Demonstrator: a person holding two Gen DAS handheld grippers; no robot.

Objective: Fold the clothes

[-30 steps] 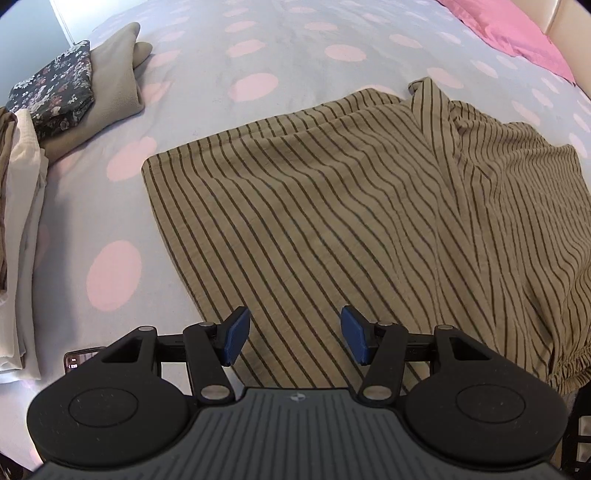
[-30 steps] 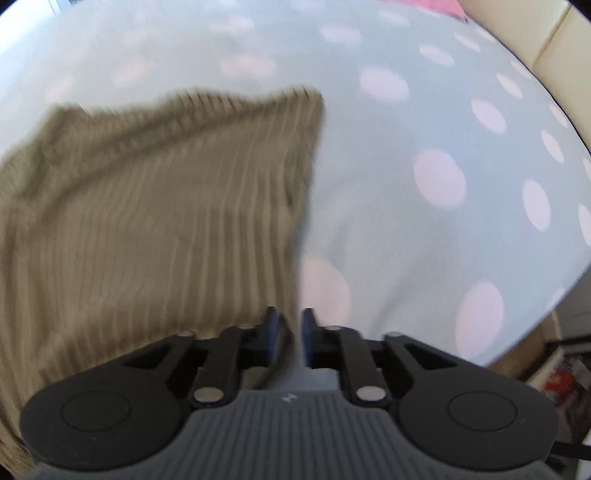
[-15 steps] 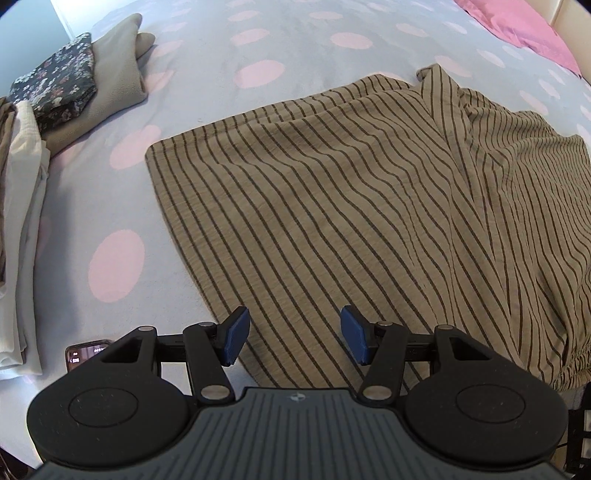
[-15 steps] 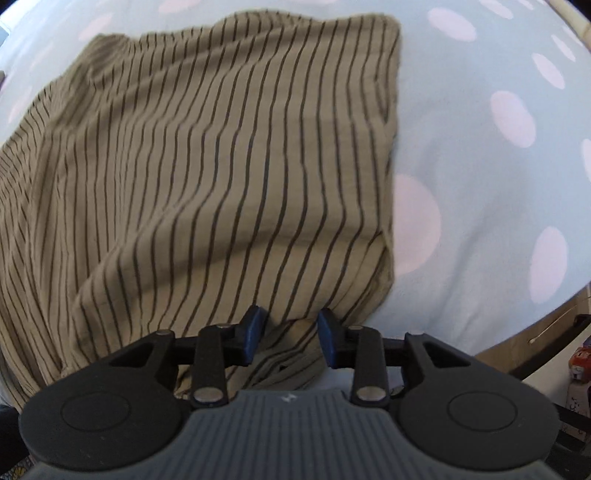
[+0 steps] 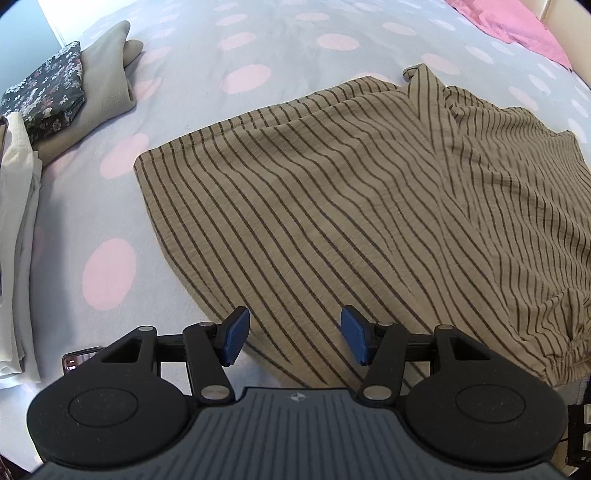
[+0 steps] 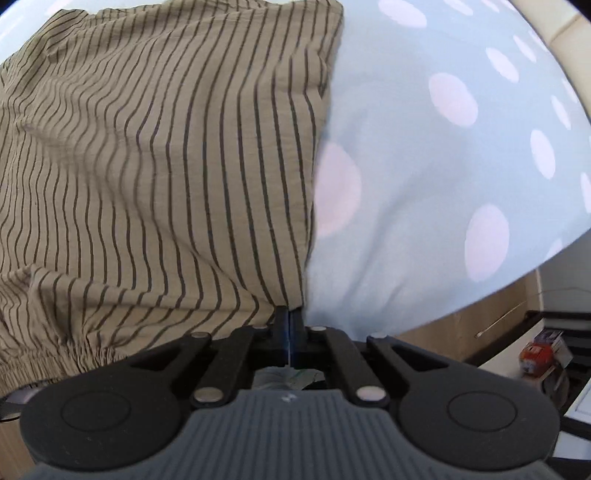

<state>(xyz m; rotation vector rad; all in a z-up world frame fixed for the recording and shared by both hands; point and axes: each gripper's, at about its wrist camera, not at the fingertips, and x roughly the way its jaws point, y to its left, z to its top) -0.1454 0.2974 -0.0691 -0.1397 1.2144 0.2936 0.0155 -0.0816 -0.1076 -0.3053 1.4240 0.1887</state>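
One striped garment (image 5: 351, 206) covers much of the bed (image 5: 207, 92), a tan, crinkled cloth with thin dark lines running its length. It lies mostly spread on the pale blue sheet with pink dots, its left edge straight and flat, while the far right part is rumpled into soft ridges and a narrow folded flap rises toward a small point at the far edge. At the near right corner a gathered, elastic-looking hem bunches up. From the right wrist view the same cloth (image 6: 155, 166) fills the left side, its long right edge running straight toward the camera and its stripes bending over low bulges. The left gripper (image 5: 291, 341) hangs just above the near edge of the cloth with its blue pads wide apart and nothing between them. The right gripper (image 6: 290, 321) has its jaws pressed together, pinching the near corner of the garment where the right edge ends. Far to the left on the bed sits a stack of folded clothes (image 5: 66, 96), with white folded cloth (image 5: 18, 229) nearer, and a pink pillow (image 5: 517, 29) lies at the far right.
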